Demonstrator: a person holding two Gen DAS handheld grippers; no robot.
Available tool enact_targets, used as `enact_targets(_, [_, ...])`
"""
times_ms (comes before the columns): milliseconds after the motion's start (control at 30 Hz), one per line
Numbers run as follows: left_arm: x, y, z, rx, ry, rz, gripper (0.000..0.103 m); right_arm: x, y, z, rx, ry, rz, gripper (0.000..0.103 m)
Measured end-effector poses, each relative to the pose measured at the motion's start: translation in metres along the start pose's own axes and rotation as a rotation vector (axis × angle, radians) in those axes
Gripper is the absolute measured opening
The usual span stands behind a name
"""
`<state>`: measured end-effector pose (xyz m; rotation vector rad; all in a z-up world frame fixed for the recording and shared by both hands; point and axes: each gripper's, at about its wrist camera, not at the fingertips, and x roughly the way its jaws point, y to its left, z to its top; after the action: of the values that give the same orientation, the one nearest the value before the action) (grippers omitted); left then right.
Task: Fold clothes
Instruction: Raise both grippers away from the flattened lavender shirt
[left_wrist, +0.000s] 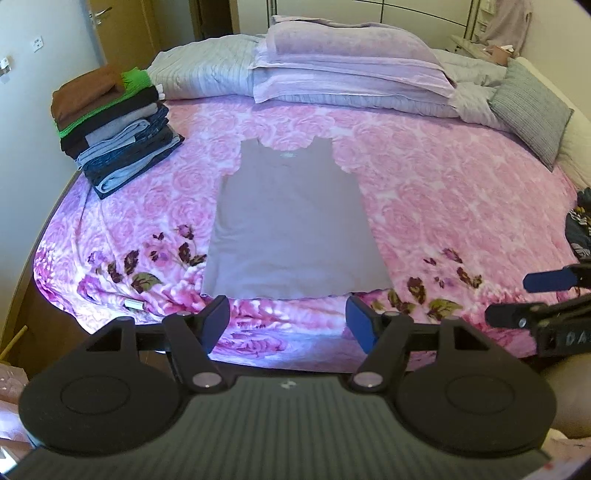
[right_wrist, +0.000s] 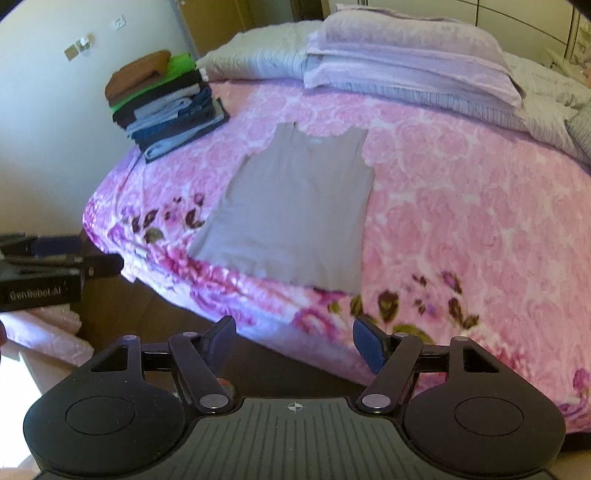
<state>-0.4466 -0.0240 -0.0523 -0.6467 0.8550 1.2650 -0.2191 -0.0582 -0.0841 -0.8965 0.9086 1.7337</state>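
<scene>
I've got both tools up off the bed w/ nothing in them. Left gripper (left_wrist: 286, 321): jaws apart, empty, hanging over the near edge of the pink floral blanket (left_wrist: 443, 192). Right gripper (right_wrist: 295, 341): jaws wide apart, empty, also above the near edge, w/ dark floor below it. Grey tank top (left_wrist: 291, 221) lies flat on the blanket, spread out, neck end toward the pillows (left_wrist: 351, 66), hem toward me, not touching either tool. Stack of folded clothes (left_wrist: 114, 129) sits at the bed's far left corner, well apart from the top. Dark patterned garment (left_wrist: 580, 229) at right edge, mostly cut off.
</scene>
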Motion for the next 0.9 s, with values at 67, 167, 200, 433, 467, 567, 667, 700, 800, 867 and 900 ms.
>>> enact_targets(67, [0.000,-0.001,-0.002,0.012,0.009,0.005,0.066,0.001,0.001,-0.004,0.015,0.014,-0.013,0.067])
enact_targets(167, [-0.004,0.001,-0.005,0.023,0.021,0.008,0.066,-0.001,-0.001,-0.002,0.045,0.015,-0.022,0.067])
enact_targets(200, [-0.005,0.002,-0.006,0.025,0.020,0.008,0.066,-0.002,0.000,-0.002,0.046,0.013,-0.026,0.067])
enact_targets(433, [-0.008,0.006,-0.014,0.025,0.030,0.023,0.066,0.001,0.010,-0.007,0.029,0.037,-0.021,0.067])
enact_targets(467, [-0.008,0.005,-0.015,0.025,0.033,0.024,0.066,0.001,0.011,-0.008,0.030,0.037,-0.020,0.067])
enact_targets(567, [-0.008,0.006,-0.020,0.024,0.042,0.028,0.066,0.002,0.012,-0.009,0.029,0.041,-0.022,0.067])
enact_targets(667, [-0.009,0.006,-0.022,0.027,0.042,0.026,0.066,0.002,0.013,-0.011,0.026,0.048,-0.022,0.067])
enact_targets(700, [-0.009,0.006,-0.023,0.029,0.042,0.025,0.066,0.003,0.014,-0.012,0.025,0.050,-0.023,0.067])
enact_targets(800, [-0.010,0.005,-0.025,0.030,0.044,0.023,0.066,0.004,0.016,-0.013,0.026,0.056,-0.026,0.067])
enact_targets(867, [-0.010,0.005,-0.027,0.028,0.047,0.021,0.066,0.004,0.017,-0.013,0.026,0.058,-0.028,0.067])
enact_targets(900, [-0.010,0.005,-0.027,0.028,0.048,0.021,0.066,0.004,0.017,-0.013,0.025,0.057,-0.028,0.067])
